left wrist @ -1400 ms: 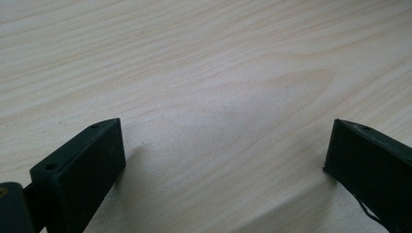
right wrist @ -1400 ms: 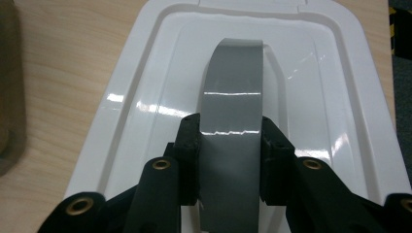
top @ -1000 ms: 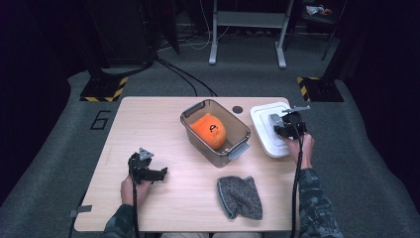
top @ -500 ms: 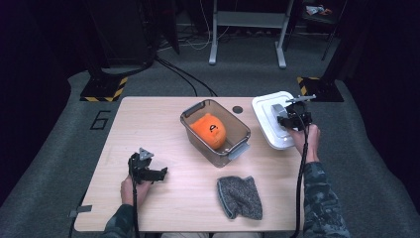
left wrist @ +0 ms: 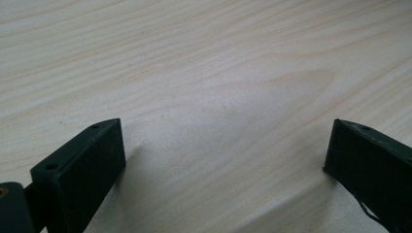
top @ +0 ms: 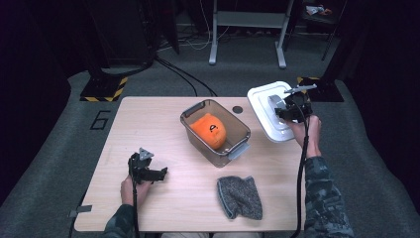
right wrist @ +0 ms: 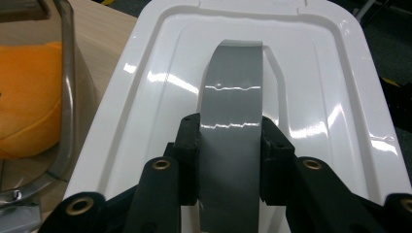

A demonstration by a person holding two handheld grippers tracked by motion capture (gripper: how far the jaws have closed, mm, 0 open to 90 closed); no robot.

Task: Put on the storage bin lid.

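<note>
The table [top: 148,124] is lying lengthwise in front of you, pale wood, and near its middle the clear bin [top: 216,131] is sitting open with an orange toy [top: 208,130] inside. At about two o'clock from the bin, the white lid [top: 270,106] is hanging tilted over the table's far right corner, clear of the wood, because your right gripper [top: 289,108] is holding it. In the right gripper view the two jaws are pressing on either side of the lid's grey handle [right wrist: 232,121], closed narrow around it, with the lid [right wrist: 330,97] spreading out beyond them and the bin's rim [right wrist: 68,97] at nine o'clock. A grey cloth [top: 239,197] is lying at five o'clock from the bin, near your edge. Your left gripper [top: 146,170] is resting on the table at eight o'clock from the bin, well apart from everything; its jaws are standing wide with bare wood [left wrist: 218,97] between them. A small dark disc [top: 237,109] is lying just beyond the bin at one o'clock
</note>
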